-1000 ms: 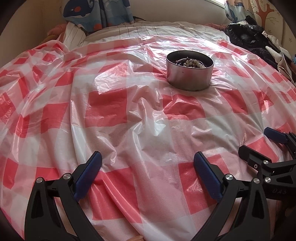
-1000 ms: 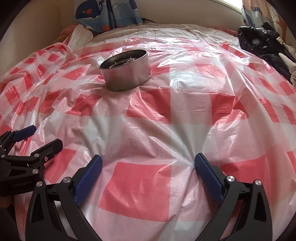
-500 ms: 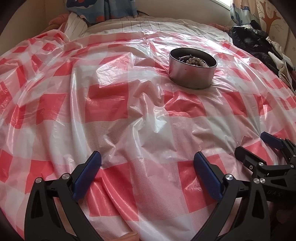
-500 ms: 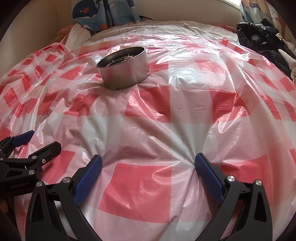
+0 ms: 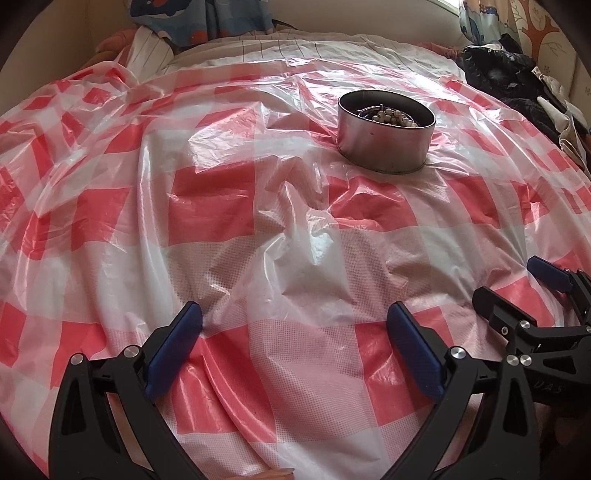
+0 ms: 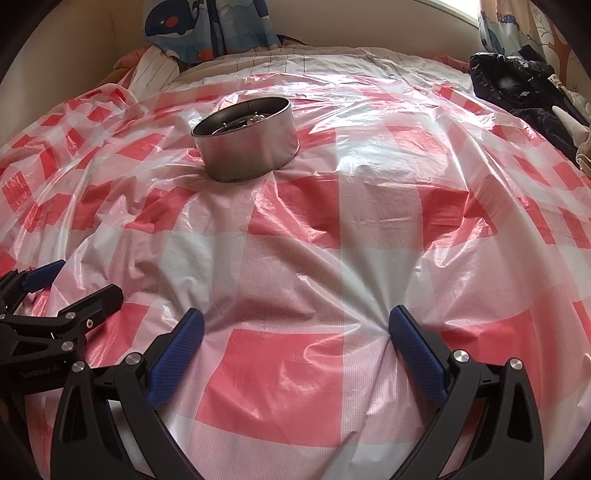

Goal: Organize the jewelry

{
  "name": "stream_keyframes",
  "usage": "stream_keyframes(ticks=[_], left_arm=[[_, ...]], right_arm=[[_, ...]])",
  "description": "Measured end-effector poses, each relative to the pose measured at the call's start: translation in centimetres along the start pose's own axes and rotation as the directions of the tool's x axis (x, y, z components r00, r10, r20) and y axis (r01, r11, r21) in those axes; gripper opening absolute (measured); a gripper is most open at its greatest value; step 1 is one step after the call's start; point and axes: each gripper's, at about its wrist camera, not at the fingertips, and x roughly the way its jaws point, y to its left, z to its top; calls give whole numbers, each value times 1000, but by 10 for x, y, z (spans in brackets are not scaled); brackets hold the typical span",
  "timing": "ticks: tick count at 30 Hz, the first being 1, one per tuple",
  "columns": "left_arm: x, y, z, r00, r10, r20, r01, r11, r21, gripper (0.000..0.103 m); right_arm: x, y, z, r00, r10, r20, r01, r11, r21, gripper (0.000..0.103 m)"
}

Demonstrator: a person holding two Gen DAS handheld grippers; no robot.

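A round metal tin (image 5: 384,142) stands on the red-and-white checked plastic sheet (image 5: 207,206), with pearl beads (image 5: 389,116) and other jewelry inside. In the right wrist view the same tin (image 6: 247,147) sits far left, its contents (image 6: 245,122) partly hidden by the rim. My left gripper (image 5: 293,325) is open near the sheet's front, nothing between its blue pads. My right gripper (image 6: 295,326) is open too and holds nothing. Each gripper shows in the other's view: the right gripper (image 5: 513,284) at the right edge, the left gripper (image 6: 70,282) at the left edge.
The sheet covers a bed. Dark clothing (image 6: 517,88) is piled at the far right. A striped pillow (image 6: 155,70) and a whale-print fabric (image 6: 192,26) lie at the far left by the wall. The plastic is wrinkled around the tin.
Both grippers have pulled back slightly toward the near edge; the tin looks a little farther off. Both stay open.
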Motion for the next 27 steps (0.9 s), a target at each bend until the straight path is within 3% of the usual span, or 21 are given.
stream_keyframes(ticks=[27], left_arm=[[-1, -1, -1, 1000, 19, 18, -19, 1000, 6, 96]], right_arm=[[-1, 0, 1, 1000, -1, 8, 1, 1000, 0, 96]])
